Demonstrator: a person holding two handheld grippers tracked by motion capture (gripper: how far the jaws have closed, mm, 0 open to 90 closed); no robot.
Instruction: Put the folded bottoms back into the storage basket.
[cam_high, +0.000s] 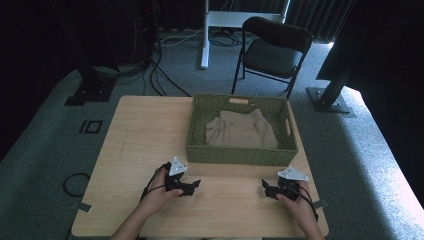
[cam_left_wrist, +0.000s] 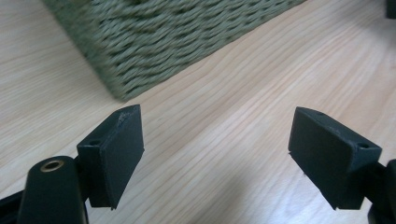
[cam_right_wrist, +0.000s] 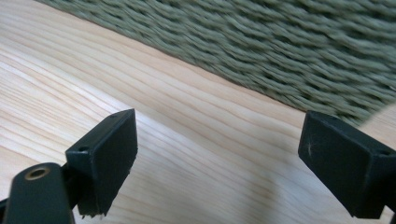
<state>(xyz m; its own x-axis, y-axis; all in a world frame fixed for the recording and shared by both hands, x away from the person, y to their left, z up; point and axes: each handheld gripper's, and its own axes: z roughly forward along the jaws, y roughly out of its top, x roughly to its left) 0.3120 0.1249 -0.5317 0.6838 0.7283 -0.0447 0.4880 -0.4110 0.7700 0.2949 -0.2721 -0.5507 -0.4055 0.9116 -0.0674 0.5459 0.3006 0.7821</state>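
Observation:
A green woven basket (cam_high: 240, 155) stands on the far right part of the wooden table (cam_high: 135, 135), and a beige cloth (cam_high: 241, 130) lies crumpled inside it. Low over the table in front of the basket's left corner is my left gripper (cam_high: 196, 185), open with nothing between its jaws. My right gripper (cam_high: 265, 188) is held low in front of the basket's right end, open too and empty. The left gripper view has its gripper (cam_left_wrist: 215, 154) facing the basket's corner (cam_left_wrist: 154, 51). The right gripper view has its gripper (cam_right_wrist: 217, 163) close to the basket's front wall (cam_right_wrist: 289, 51).
A black folding chair (cam_high: 272, 52) stands on the carpet beyond the table. A white desk leg (cam_high: 205, 35) and dark stand bases (cam_high: 90, 90) are farther back, with cables on the floor. The table's left half is bare wood.

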